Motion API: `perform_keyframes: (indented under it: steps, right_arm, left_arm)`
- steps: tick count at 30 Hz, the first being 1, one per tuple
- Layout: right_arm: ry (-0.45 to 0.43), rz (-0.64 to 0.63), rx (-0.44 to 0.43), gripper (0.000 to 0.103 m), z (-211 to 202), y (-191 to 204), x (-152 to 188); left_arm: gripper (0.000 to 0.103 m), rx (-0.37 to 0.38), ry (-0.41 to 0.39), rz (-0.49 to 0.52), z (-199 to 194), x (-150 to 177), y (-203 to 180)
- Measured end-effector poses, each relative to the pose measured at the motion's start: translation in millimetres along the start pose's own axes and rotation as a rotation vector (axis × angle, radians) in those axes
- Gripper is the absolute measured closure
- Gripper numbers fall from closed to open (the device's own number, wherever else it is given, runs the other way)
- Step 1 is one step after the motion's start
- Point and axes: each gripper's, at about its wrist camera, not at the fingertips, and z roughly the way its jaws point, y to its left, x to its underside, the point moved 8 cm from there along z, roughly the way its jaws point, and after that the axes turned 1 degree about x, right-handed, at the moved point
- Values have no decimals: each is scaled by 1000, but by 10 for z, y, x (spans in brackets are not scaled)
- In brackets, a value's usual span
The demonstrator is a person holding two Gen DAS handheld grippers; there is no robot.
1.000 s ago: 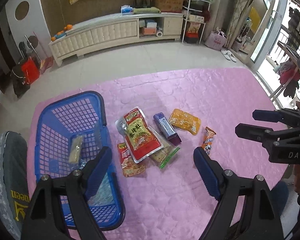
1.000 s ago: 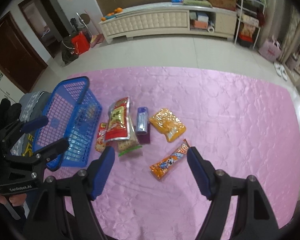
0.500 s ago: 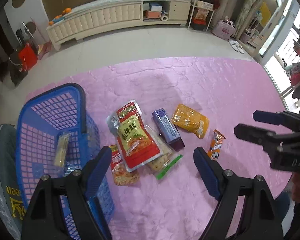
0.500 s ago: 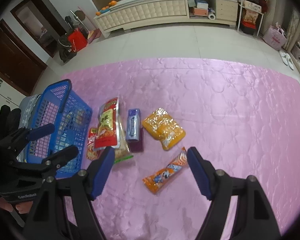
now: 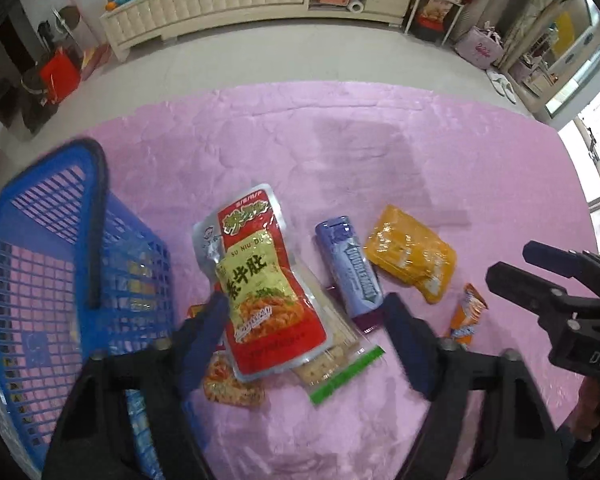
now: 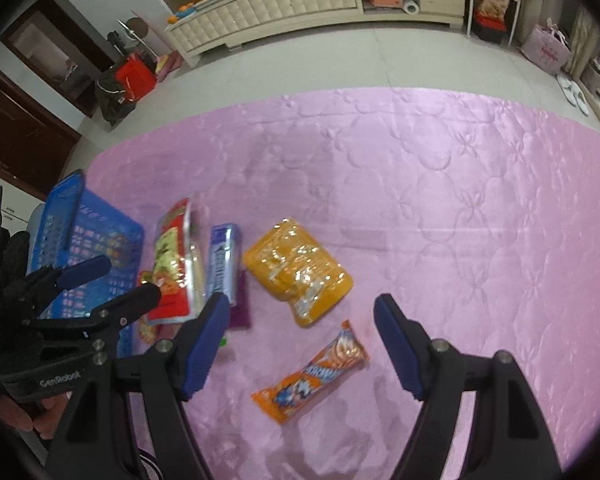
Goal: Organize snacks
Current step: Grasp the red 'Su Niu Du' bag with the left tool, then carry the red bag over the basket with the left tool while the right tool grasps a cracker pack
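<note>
While both tools hang above the pink quilted cloth point(image 6: 440, 200), the left gripper point(image 5: 306, 332) has its jaws wide around the red-and-yellow snack pouch point(image 5: 260, 280), gripping nothing. Under that pouch lie a clear cracker bag with a green strip point(image 5: 340, 356) and a small orange packet point(image 5: 232, 384). Toward the cloth's left edge stands the blue basket point(image 5: 60, 280). The right gripper point(image 6: 296, 340), jaws also wide and holding nothing, hovers above the orange wrapped bar point(image 6: 312, 376). Beyond sit the yellow-orange bag point(image 6: 296, 268) and the purple gum box point(image 6: 222, 264).
</note>
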Motion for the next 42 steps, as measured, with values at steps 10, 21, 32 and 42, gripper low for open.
perform_keyframes:
  steps: [10, 21, 32, 42]
  right_arm:
    - [33, -47, -27, 25, 308, 77, 83]
    - [55, -44, -39, 25, 367, 39, 182]
    - [61, -26, -38, 25, 239, -2, 304]
    - [39, -67, -21, 25, 16, 381, 298]
  left_arm:
    - [40, -29, 77, -94, 486, 10, 261]
    - [57, -63, 72, -88, 542, 56, 312]
    - [76, 19, 36, -19, 182, 220, 183]
    - [76, 39, -141, 31, -695, 287, 206]
